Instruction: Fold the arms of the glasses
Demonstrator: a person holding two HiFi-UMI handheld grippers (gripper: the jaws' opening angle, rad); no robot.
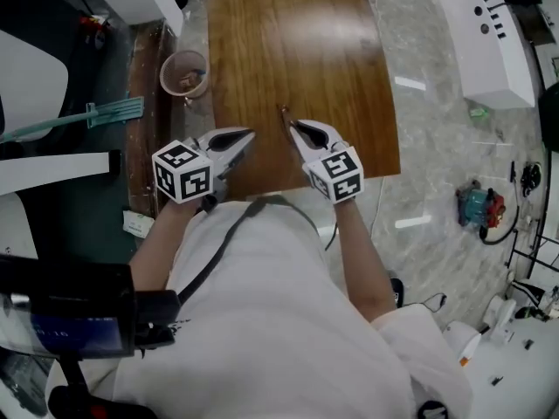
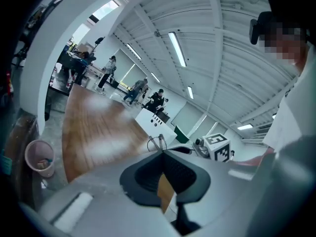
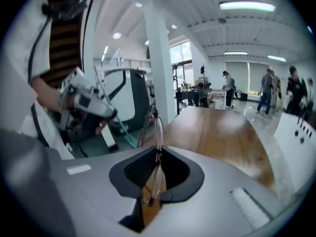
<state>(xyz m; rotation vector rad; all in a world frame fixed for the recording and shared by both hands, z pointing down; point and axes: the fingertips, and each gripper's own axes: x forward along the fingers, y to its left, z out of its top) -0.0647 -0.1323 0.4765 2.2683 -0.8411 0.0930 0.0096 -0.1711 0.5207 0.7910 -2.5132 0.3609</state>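
Right gripper (image 1: 295,129) clamped on glasses (image 3: 157,127); left gripper (image 1: 247,134) closed, empty. Risk: the thin, edge-on grip may let the glasses pivot or drop onto the surface (image 1: 297,42).

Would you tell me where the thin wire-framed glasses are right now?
In the right gripper view, the thin wire-framed glasses are clamped in the right gripper, poking out over the near end of the brown wooden table.

One overhead, two low across table (image 1: 297,51)
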